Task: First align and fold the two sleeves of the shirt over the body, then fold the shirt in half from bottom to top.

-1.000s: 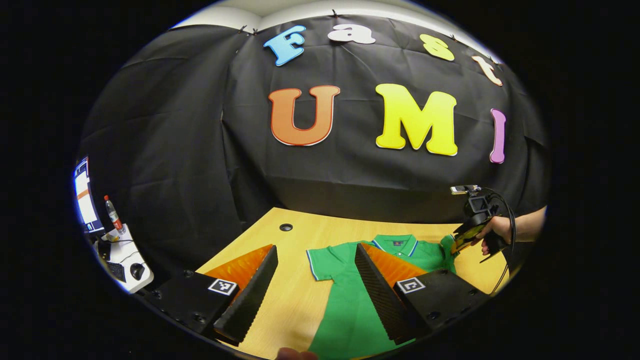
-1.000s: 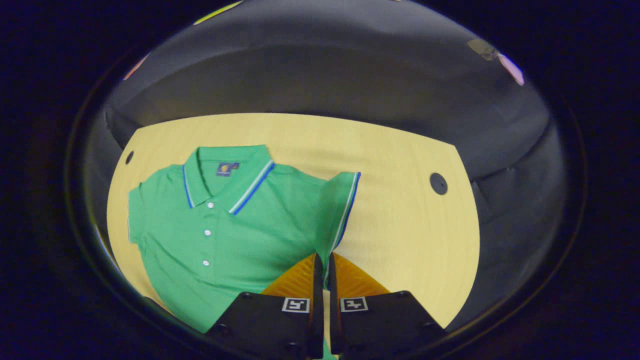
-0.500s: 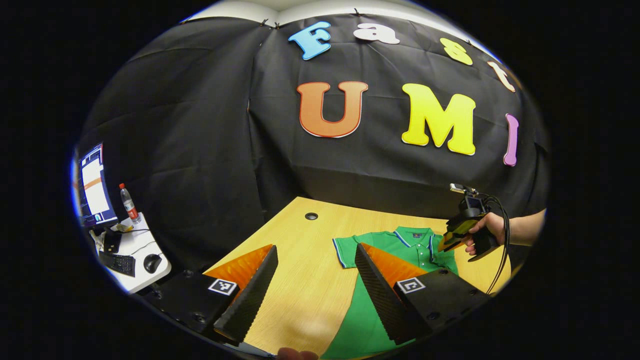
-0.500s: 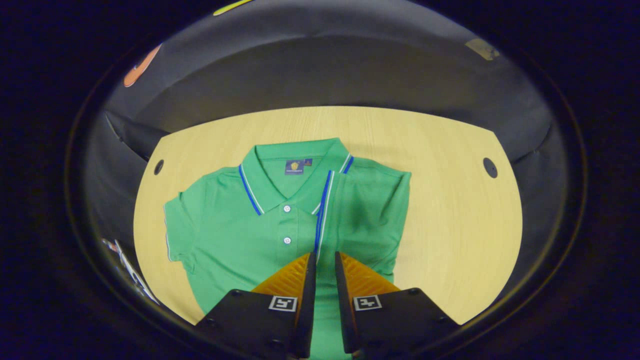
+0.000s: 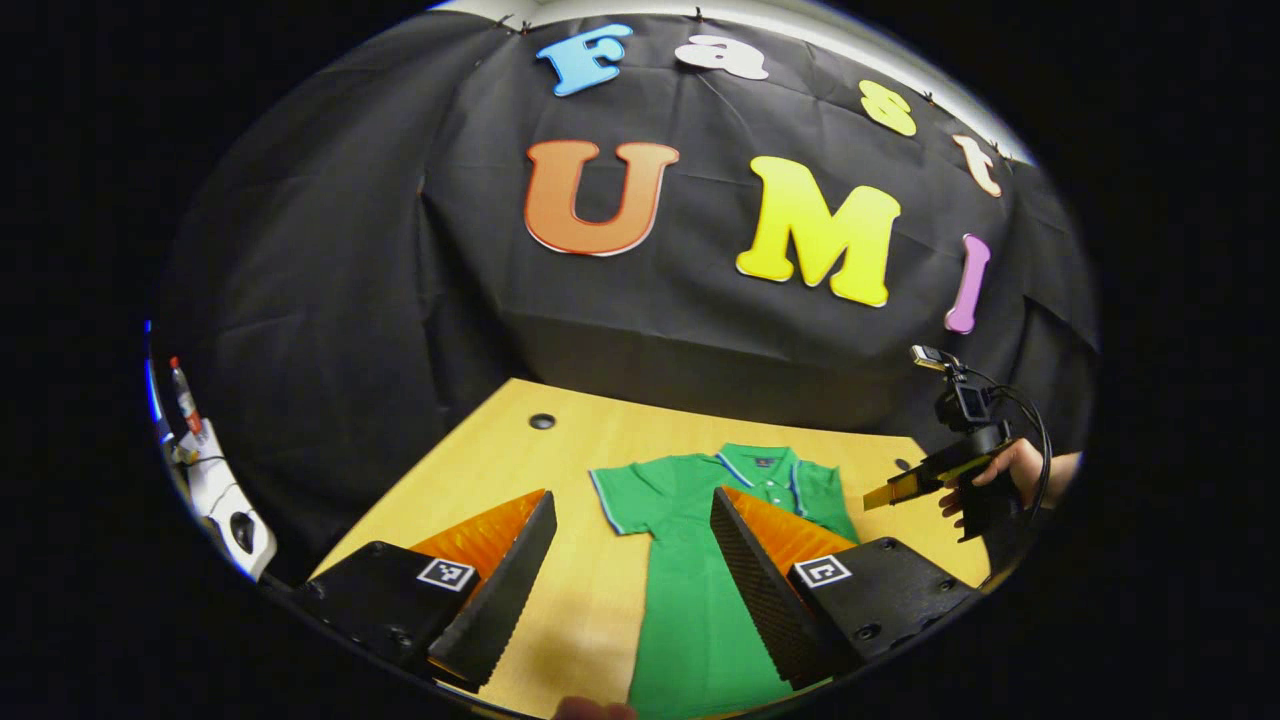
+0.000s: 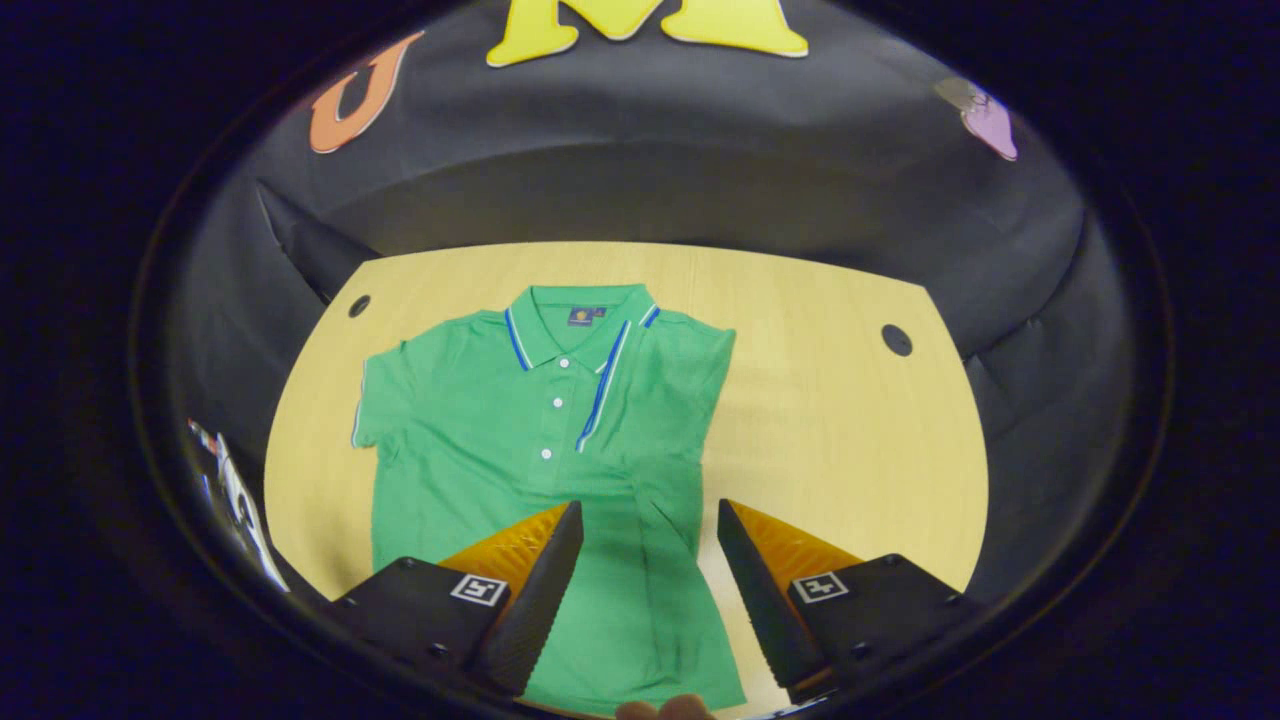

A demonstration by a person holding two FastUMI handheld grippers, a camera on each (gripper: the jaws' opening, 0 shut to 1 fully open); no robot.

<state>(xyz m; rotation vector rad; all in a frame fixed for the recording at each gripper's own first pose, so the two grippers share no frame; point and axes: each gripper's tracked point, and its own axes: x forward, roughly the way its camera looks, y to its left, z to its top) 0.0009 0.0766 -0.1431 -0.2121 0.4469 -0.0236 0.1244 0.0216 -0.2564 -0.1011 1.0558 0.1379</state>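
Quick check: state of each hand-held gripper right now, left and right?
Left hand-held gripper: open, holding nothing, above the green shirt.
Right hand-held gripper: open, holding nothing; one sleeve lies folded over the shirt body.

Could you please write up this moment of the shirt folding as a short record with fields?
surface: wooden table with round cable holes
shirt: green polo shirt lying flat, collar toward the booth wall
right sleeve: folded over the body, its striped cuff beside the buttons
left sleeve: spread out flat to the side, not yet folded
right gripper: open, above the shirt, holding nothing
left gripper: open, above the table, holding nothing
bottom-to-top fold: not yet done
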